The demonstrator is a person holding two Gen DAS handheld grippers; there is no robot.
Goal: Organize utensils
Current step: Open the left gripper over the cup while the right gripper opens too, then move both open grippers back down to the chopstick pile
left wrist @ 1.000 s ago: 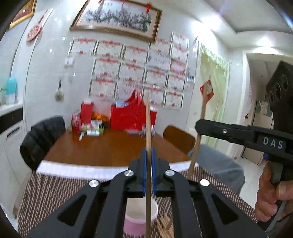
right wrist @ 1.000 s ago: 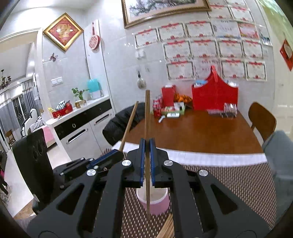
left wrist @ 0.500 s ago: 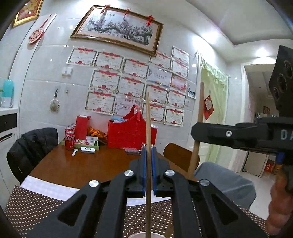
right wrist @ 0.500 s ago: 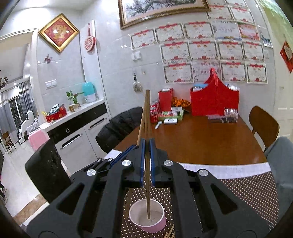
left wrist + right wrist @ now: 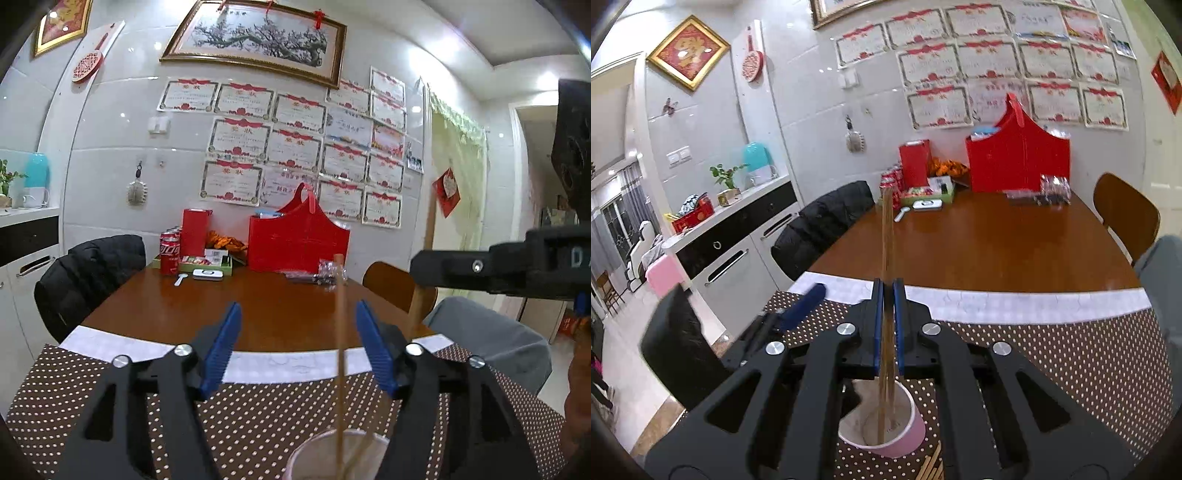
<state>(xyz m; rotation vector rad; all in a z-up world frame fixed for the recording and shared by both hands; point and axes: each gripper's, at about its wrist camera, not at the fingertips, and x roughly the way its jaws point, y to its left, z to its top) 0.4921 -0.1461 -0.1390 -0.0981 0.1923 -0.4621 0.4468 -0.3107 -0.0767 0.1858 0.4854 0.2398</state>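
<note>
Wooden chopsticks are being dropped upright into a pink cup (image 5: 882, 424) that stands on the dotted mat (image 5: 1071, 369) at the near edge of the table (image 5: 979, 243). The step in hand is judged to be the release of a pair of chopsticks, one from each claw, into that cup.

The left claw (image 5: 299, 350) has just been opened: its blue pads (image 5: 221, 347) are seen well apart, and the chopstick it carried (image 5: 340, 350) stands free between them, nearer the right pad, its lower end inside the cup's white rim (image 5: 317, 446). No pad is pressed on it. A second thin stick is seen leaning in the cup beside it.

The right claw (image 5: 888, 325) is seen nearly together, its pads close on either side of the other chopstick (image 5: 886, 258), whose foot rests on the cup's floor. Its jaws have just begun to part, and a sliver of gap appears at the pads, so the grip is judged to be slackening; whether the stick is yet free cannot be told for certain.

More loose chopsticks (image 5: 932, 467) lie on the mat just near of the cup. The next move is judged to call for the right claw to be opened fully, both claws to be drawn back and up without the standing sticks being knocked over, and the remaining sticks to be picked up in turn.
</note>
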